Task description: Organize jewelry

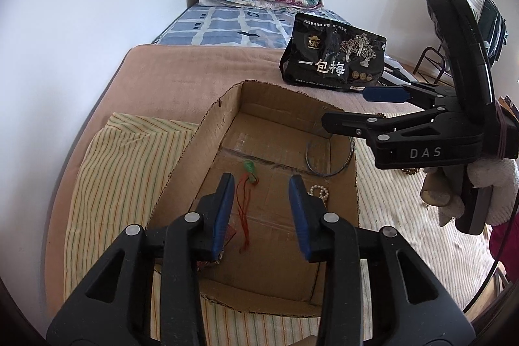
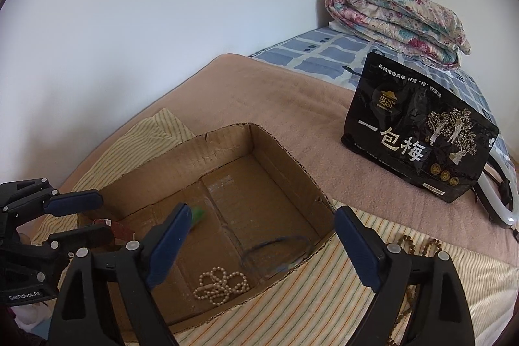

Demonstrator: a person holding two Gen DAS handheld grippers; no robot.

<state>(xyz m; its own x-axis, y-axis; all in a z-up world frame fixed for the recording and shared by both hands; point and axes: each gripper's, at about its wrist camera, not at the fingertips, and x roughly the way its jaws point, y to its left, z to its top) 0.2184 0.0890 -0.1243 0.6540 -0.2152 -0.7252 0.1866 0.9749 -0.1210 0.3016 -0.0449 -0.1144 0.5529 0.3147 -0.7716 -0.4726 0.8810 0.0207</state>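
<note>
Bangle (image 2: 277,252) half hidden behind box wall (image 2: 311,252)

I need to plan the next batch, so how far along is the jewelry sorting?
Mostly done, it seems. In the box already: a green pendant on red cord, a pearl strand and a bangle. Nothing is in hand: the left gripper and the right gripper are both open and empty. Left: brown beads lying on the striped cloth outside the box.
</note>
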